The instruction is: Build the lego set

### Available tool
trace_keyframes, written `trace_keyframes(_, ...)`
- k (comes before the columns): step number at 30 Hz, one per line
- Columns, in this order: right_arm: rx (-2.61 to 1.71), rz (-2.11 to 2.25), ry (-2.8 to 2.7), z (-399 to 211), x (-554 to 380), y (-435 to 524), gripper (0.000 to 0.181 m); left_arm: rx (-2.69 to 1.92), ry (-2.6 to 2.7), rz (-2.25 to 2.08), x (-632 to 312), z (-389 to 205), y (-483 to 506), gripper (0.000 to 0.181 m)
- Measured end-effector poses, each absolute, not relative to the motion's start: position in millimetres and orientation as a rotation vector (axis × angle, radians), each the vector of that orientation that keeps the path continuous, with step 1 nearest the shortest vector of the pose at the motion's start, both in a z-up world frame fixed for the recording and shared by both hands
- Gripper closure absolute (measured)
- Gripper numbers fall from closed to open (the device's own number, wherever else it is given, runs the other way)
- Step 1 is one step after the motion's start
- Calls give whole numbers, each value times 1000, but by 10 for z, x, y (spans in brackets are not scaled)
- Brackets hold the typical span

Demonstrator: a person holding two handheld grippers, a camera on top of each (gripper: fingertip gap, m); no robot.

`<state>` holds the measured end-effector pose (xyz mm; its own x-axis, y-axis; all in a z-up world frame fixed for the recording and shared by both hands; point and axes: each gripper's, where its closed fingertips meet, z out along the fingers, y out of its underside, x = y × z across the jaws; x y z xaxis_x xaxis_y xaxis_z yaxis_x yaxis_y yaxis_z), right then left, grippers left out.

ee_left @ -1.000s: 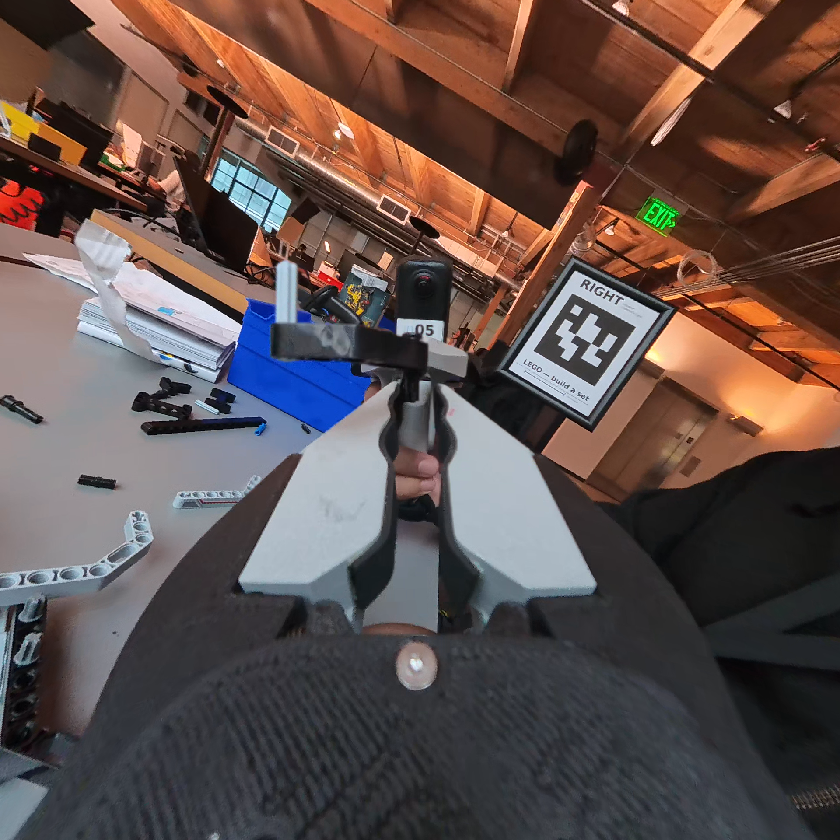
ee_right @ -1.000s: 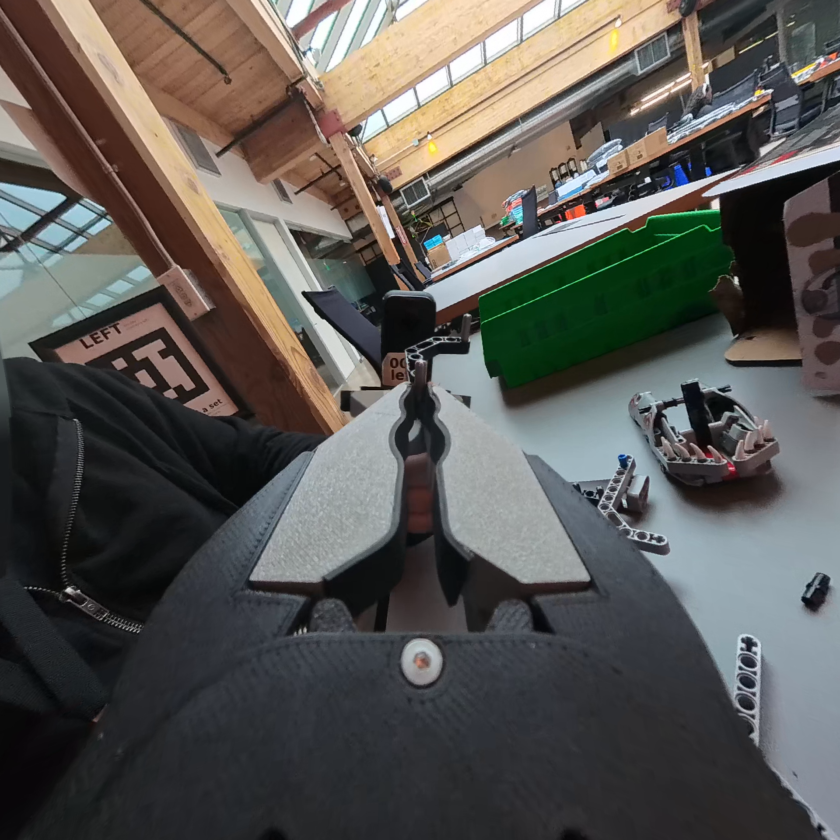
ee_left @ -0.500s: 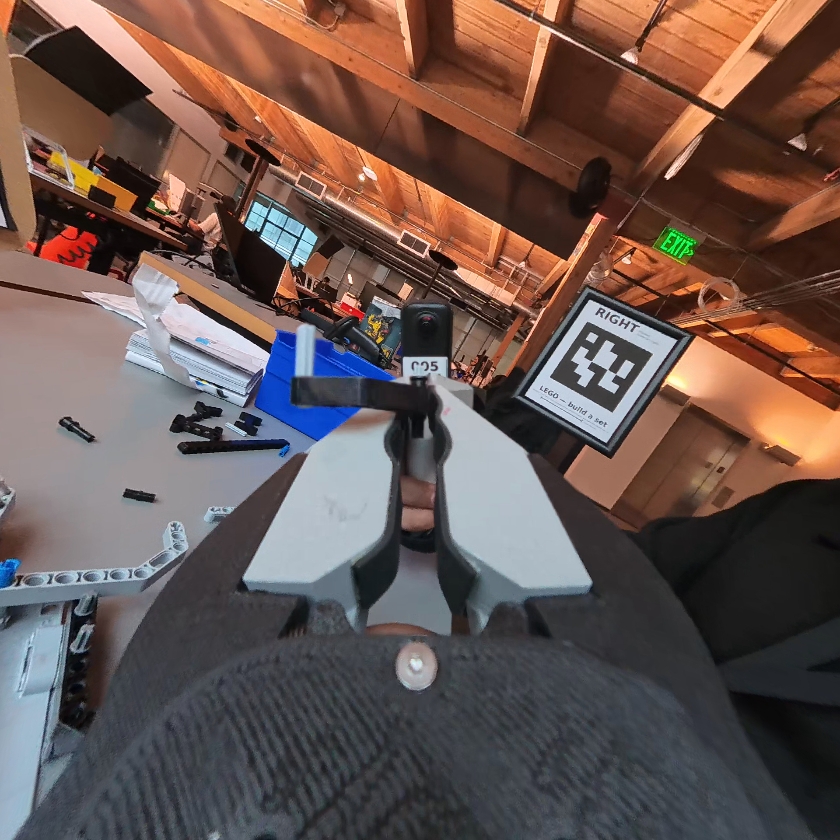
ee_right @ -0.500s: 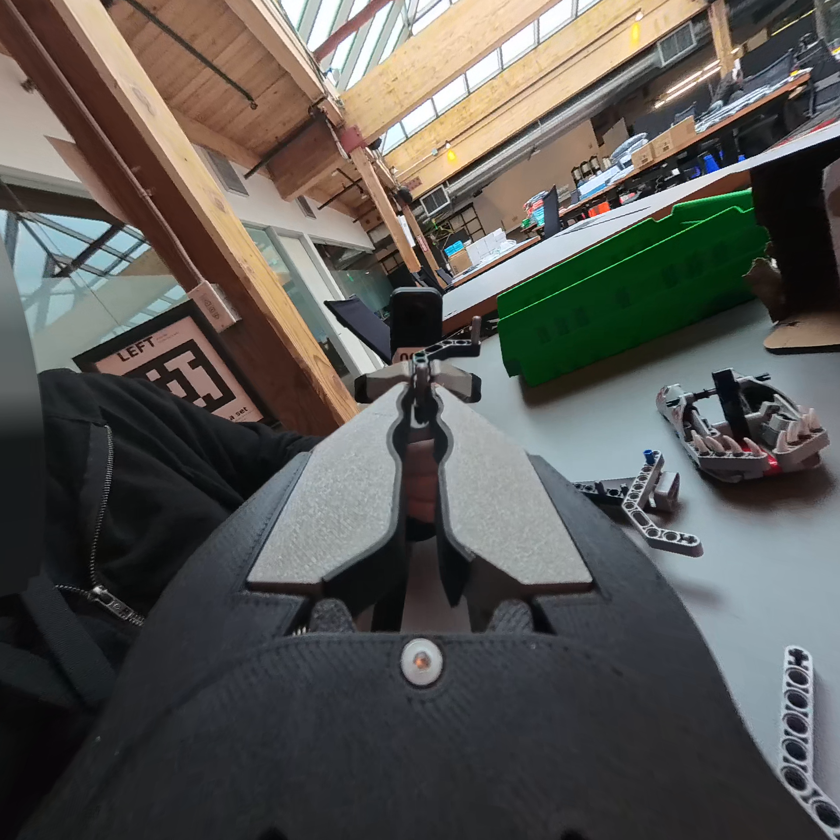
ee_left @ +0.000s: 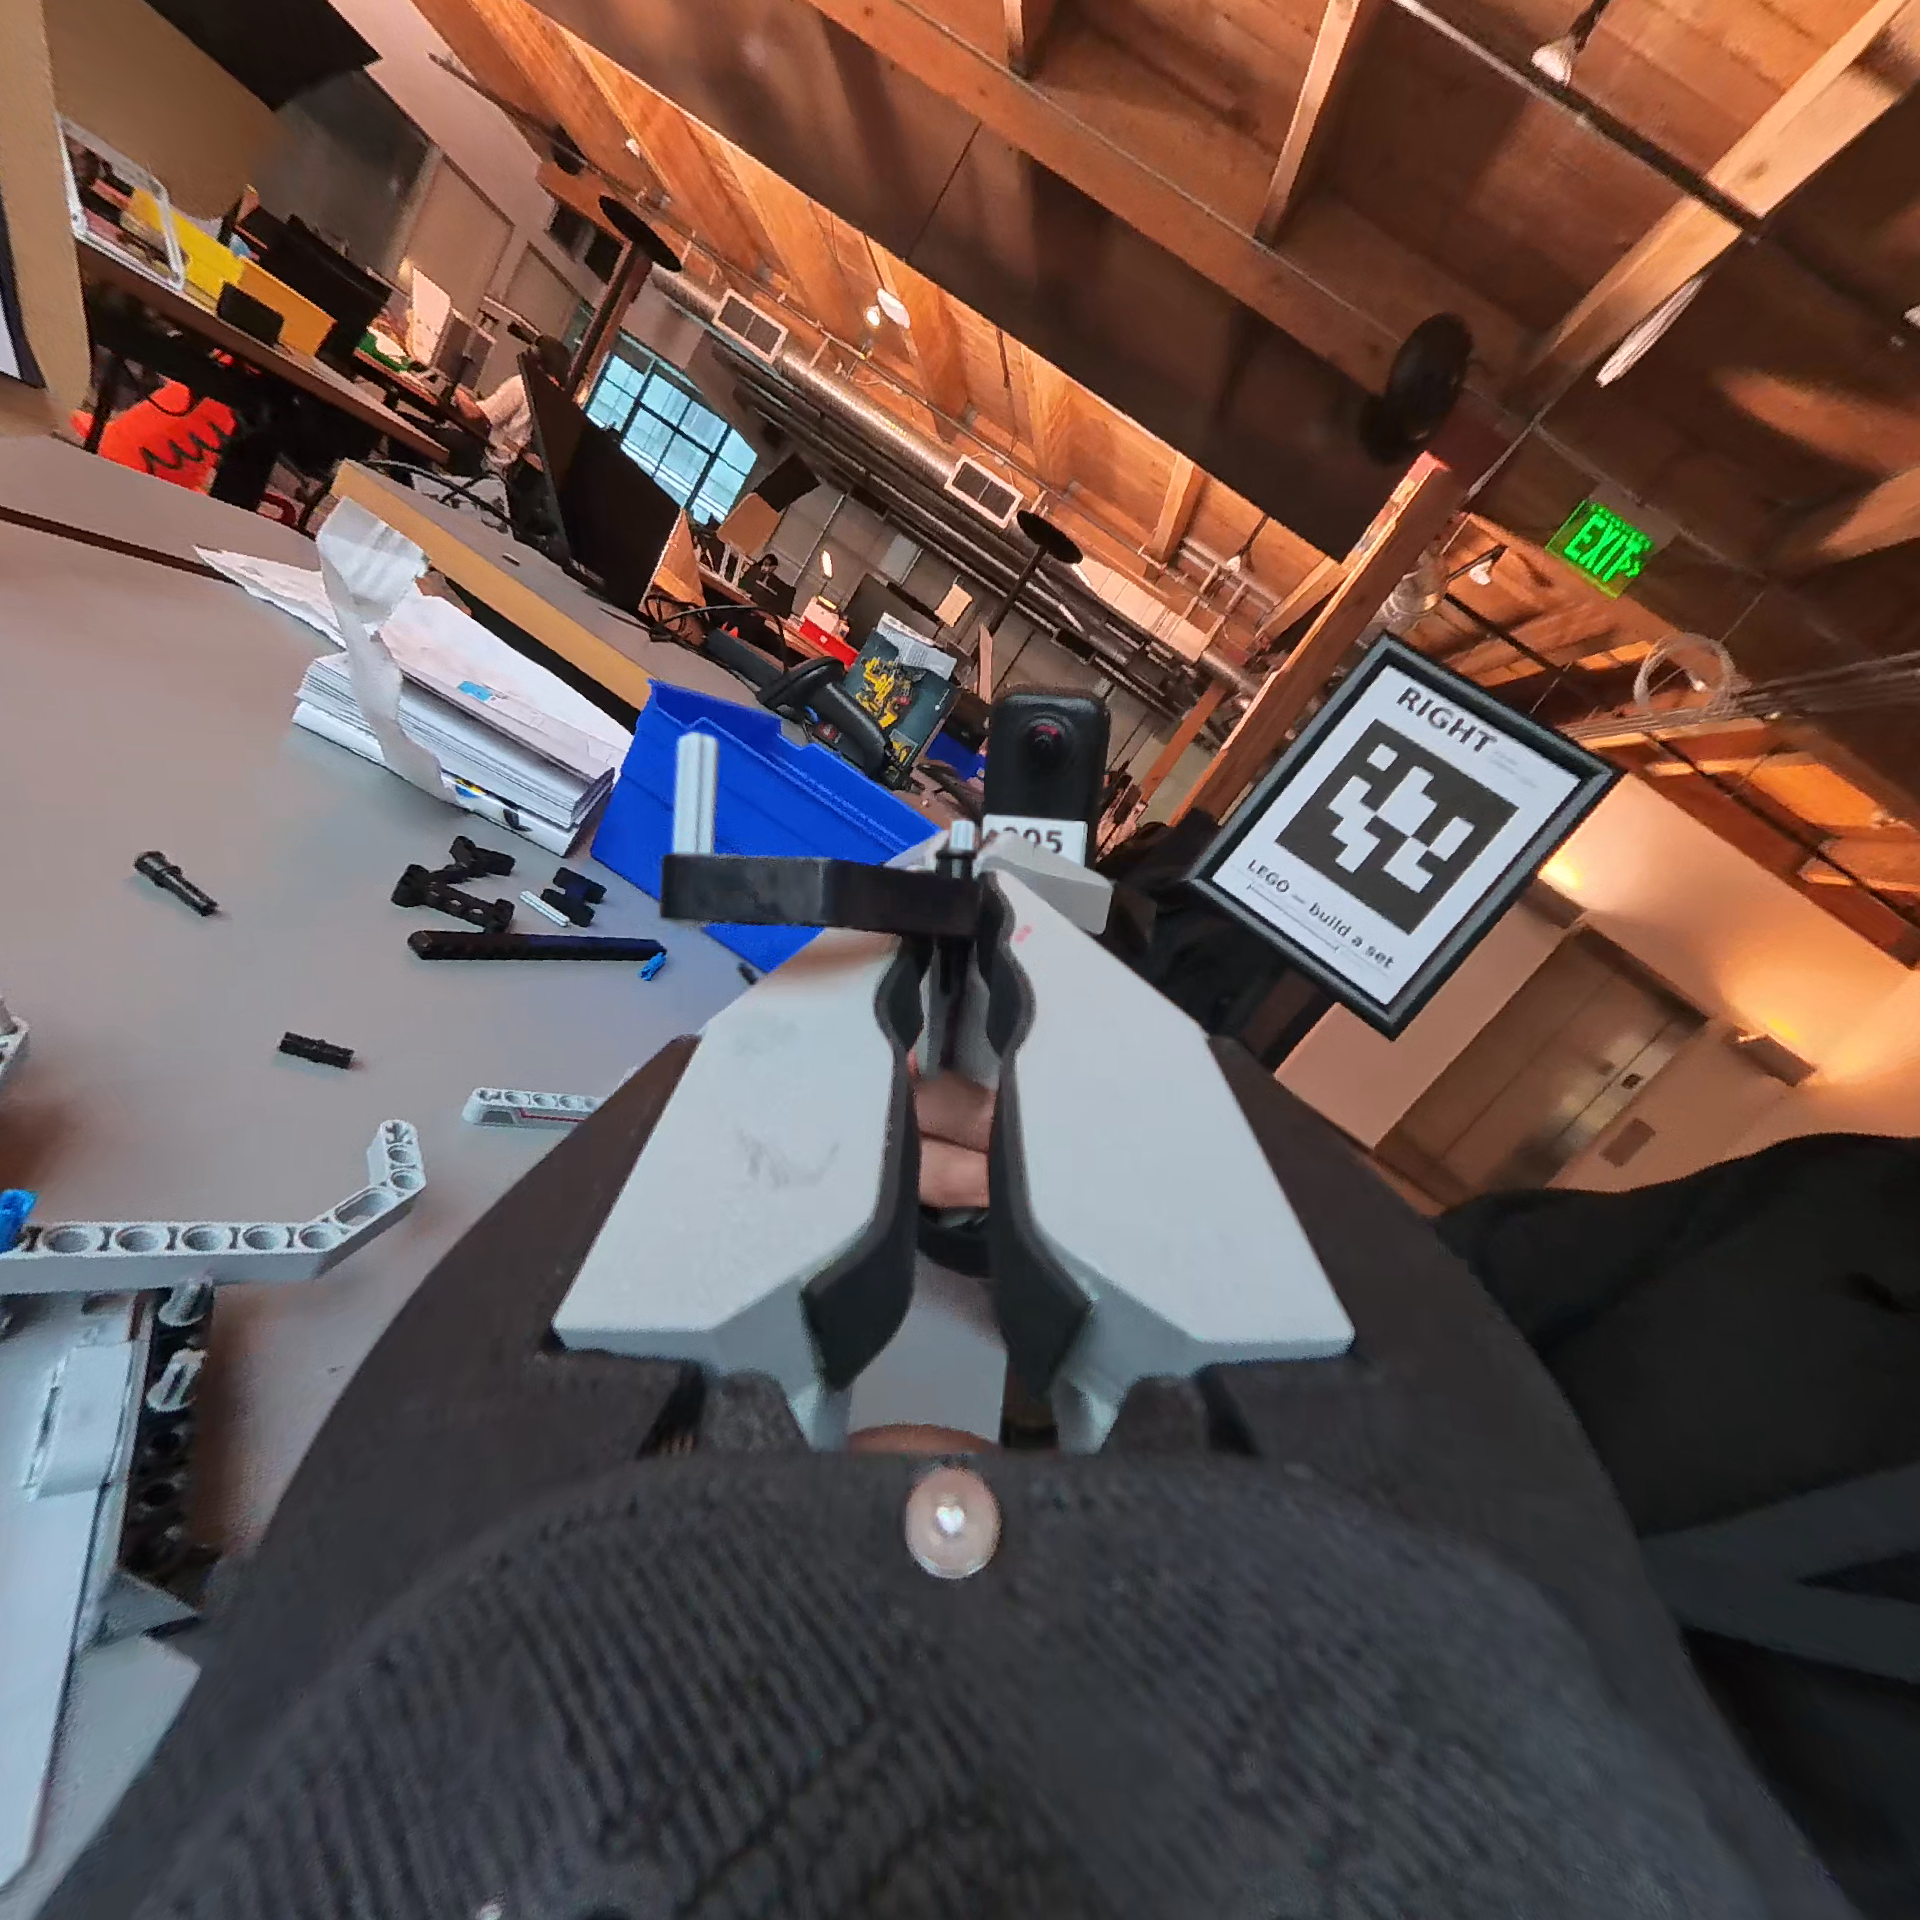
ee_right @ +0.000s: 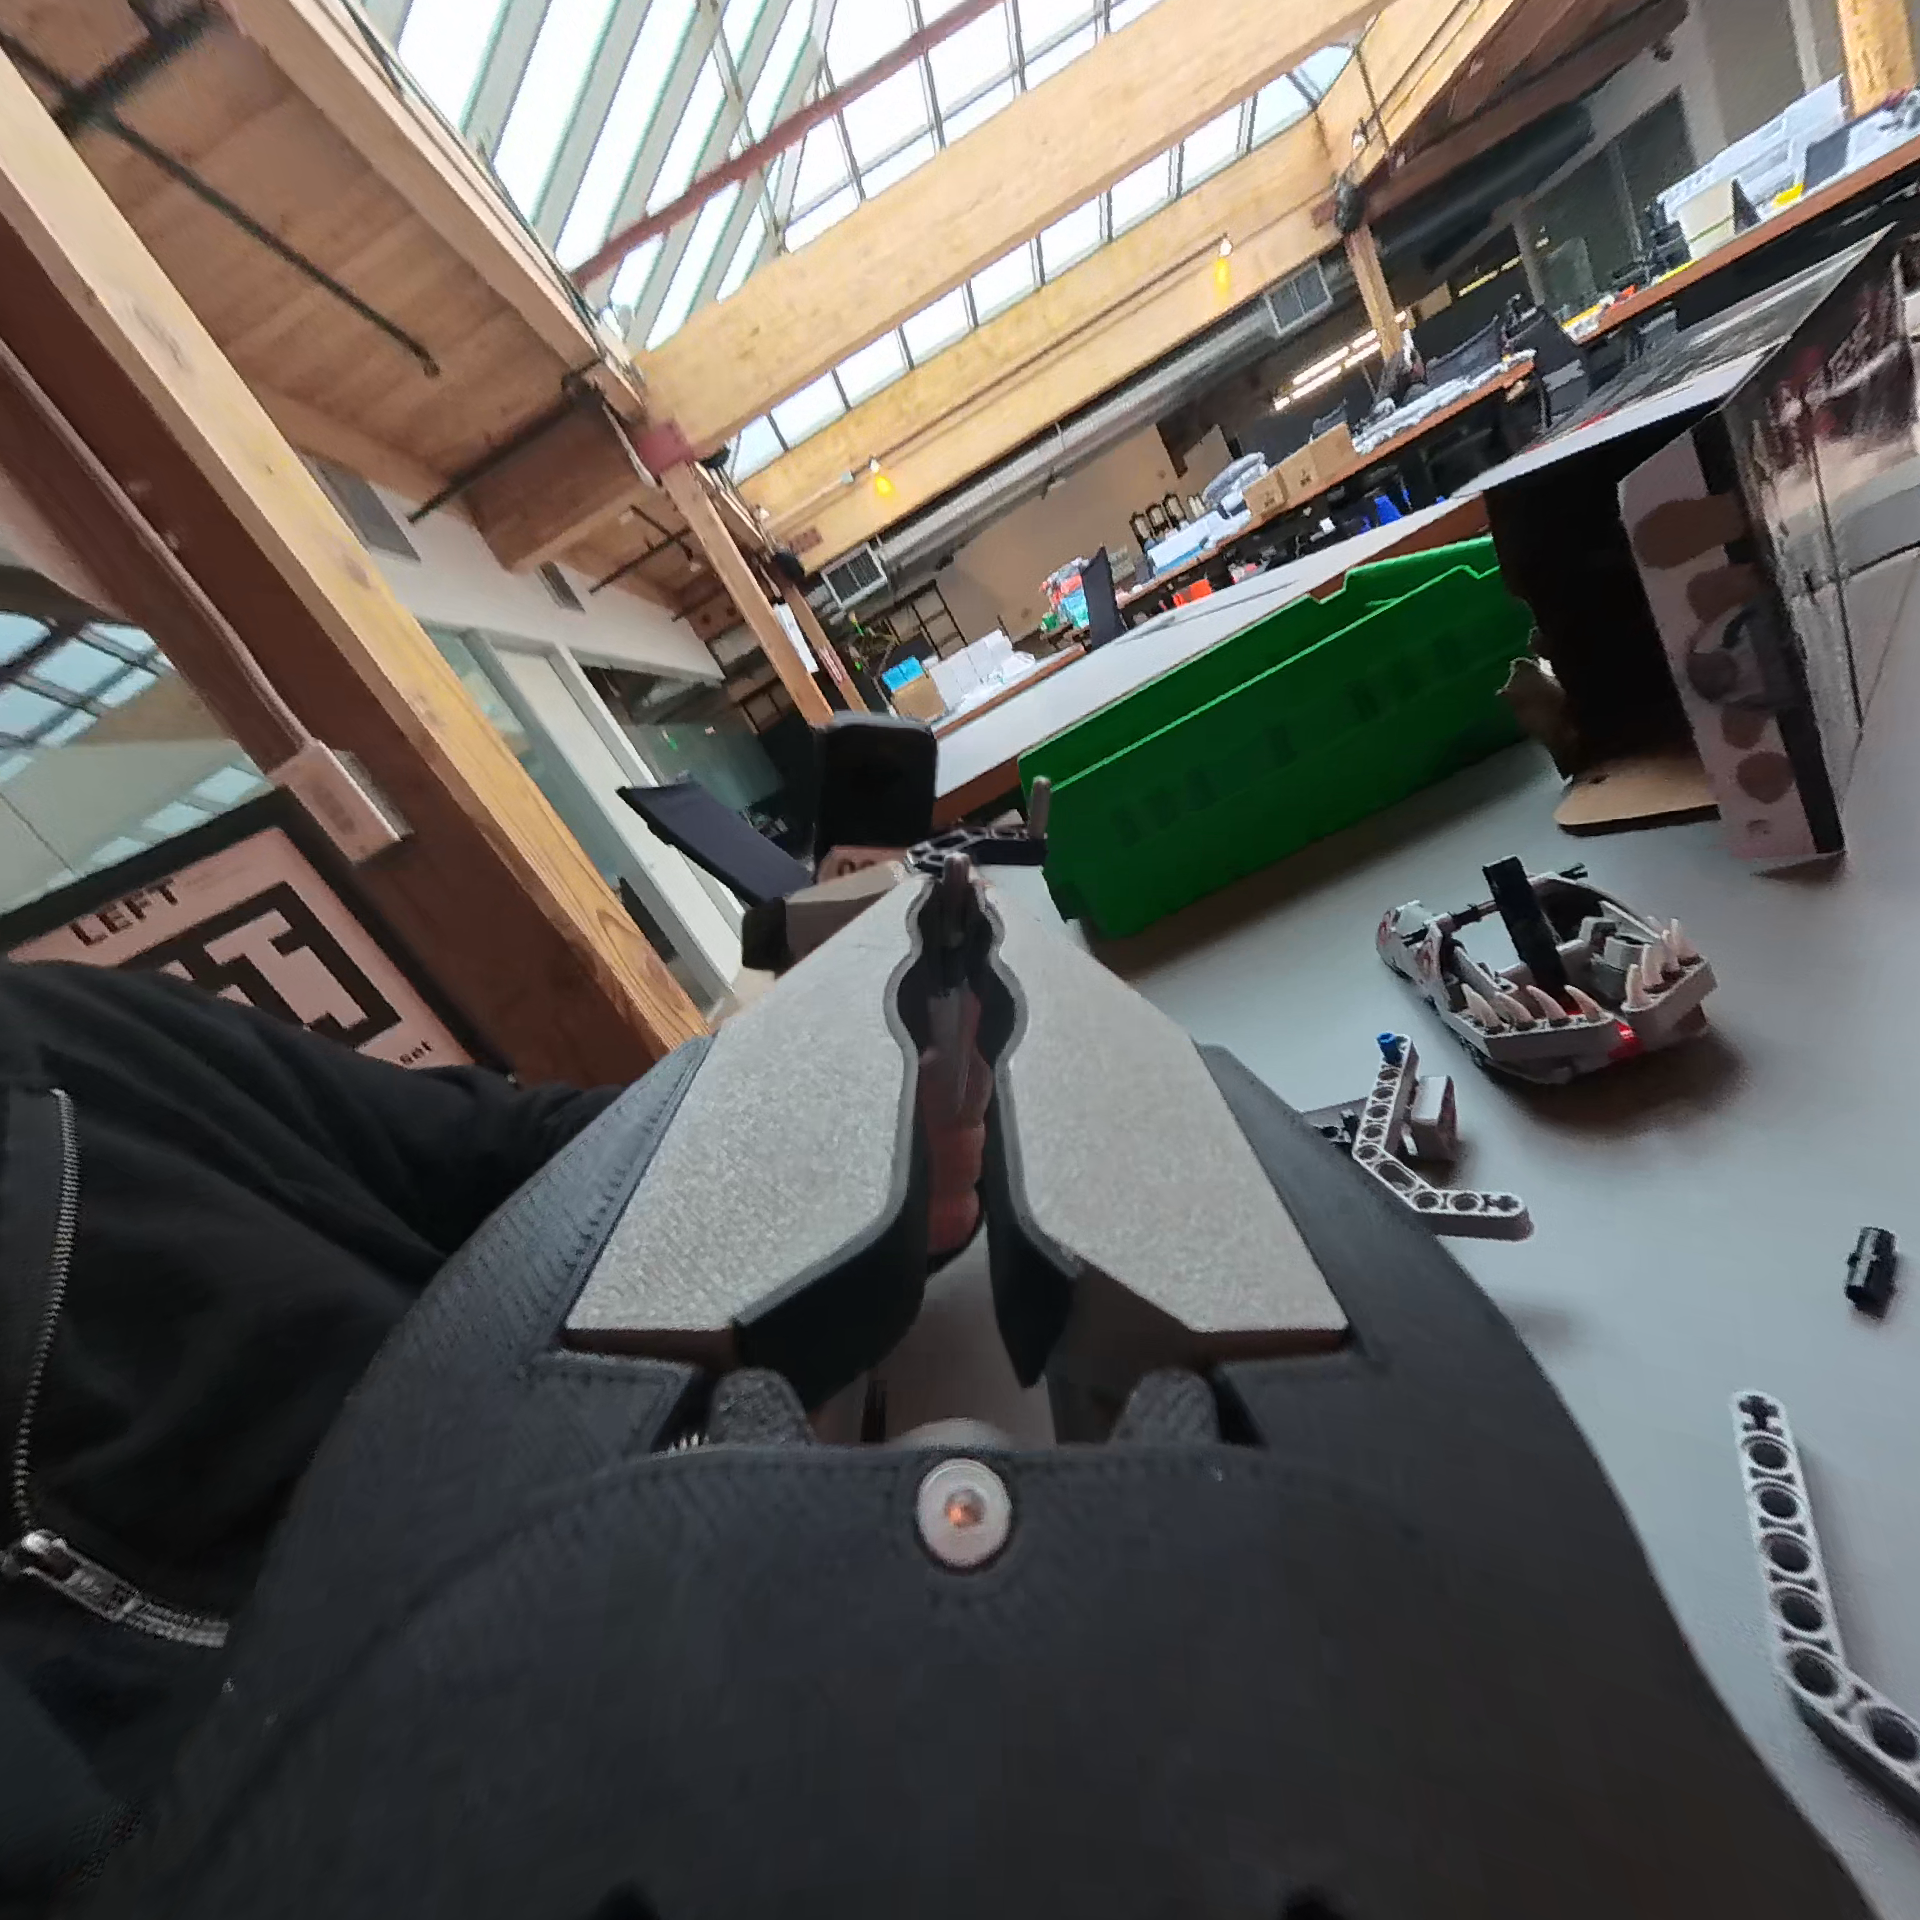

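My left gripper (ee_left: 951, 920) is shut on one end of a short black beam (ee_left: 821, 894), which sticks out to the left. A grey axle (ee_left: 694, 795) stands up from the beam's far end. My right gripper (ee_right: 954, 894) is shut on a thin dark axle (ee_right: 951, 935) held upright between its fingers. The two grippers meet tip to tip above the table's near edge. The black beam (ee_right: 971, 854) shows just past the right tips, and the right gripper's grey fingers (ee_left: 1049, 883) show behind the beam. Whether the thin axle sits in the beam is hidden.
On the left lie a blue bin (ee_left: 748, 831), stacked booklets (ee_left: 457, 727), a long black beam (ee_left: 535, 945), a grey angled beam (ee_left: 208, 1236) and small black pins. On the right are a green bin (ee_right: 1278, 727), a toothed grey build (ee_right: 1548, 987), grey beams (ee_right: 1808, 1600) and a cardboard box (ee_right: 1766, 644). My two grippers' fingertips are within a few centimetres of each other. The toothed grey build (ee_right: 1548, 987) is about 20 centimetres from both grippers' fingertips.
Both grippers stay shut and tip to tip. Both views have tilted and shifted a little, so more of the table shows on the left; the beam and axle keep their places at the tips.
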<state>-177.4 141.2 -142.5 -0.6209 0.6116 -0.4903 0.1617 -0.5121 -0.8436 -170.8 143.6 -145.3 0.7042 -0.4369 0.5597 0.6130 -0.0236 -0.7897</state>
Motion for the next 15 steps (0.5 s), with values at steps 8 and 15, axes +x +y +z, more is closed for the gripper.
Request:
trace_keyframes(8,-1127,2131,-1259,-821,-1521,2227,181,-1410,-121,-893,-1551,-1516,1485,176)
trace_keyframes(15,-1342,1642,-1823,-1802,-1745,1936,180,-1576,-97,-731,-1676,-1868,1578,176)
